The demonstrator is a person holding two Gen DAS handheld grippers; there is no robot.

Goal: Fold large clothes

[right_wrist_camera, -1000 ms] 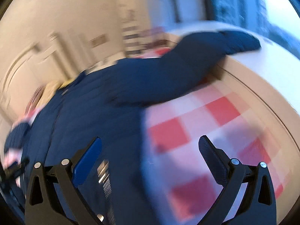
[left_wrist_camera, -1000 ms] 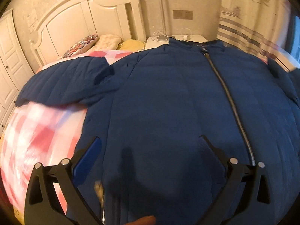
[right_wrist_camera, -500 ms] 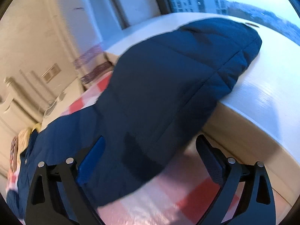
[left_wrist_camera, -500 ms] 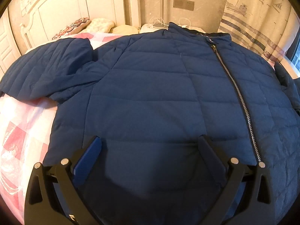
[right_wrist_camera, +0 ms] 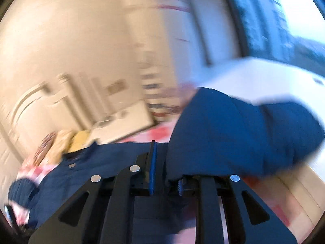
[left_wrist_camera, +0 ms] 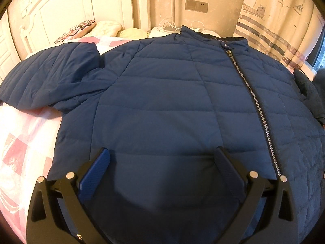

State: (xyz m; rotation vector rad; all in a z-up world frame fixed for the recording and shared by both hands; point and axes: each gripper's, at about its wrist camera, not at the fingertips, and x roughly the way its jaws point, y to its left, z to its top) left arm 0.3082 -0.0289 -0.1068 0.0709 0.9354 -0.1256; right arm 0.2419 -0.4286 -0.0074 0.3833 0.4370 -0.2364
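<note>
Left wrist view low over the jacket hem, facing up the bed toward the headboard, right wrist view blurred, close behind a lifted sleeve, facing the window, both sharing jacket, pillows, headboard.

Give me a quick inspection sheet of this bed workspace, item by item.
Surface: bed with pink checked bedspread.
Job's things: navy puffer jacket spread flat, zipper closed; right sleeve raised.
Clutter: pillows by the headboard.
Grippers: left gripper open above the hem; right gripper shut on the right sleeve.
Cables: white cords on the nightstand.
Surroundings: headboard, wall socket, boat-print curtain; right view blurred.
</note>
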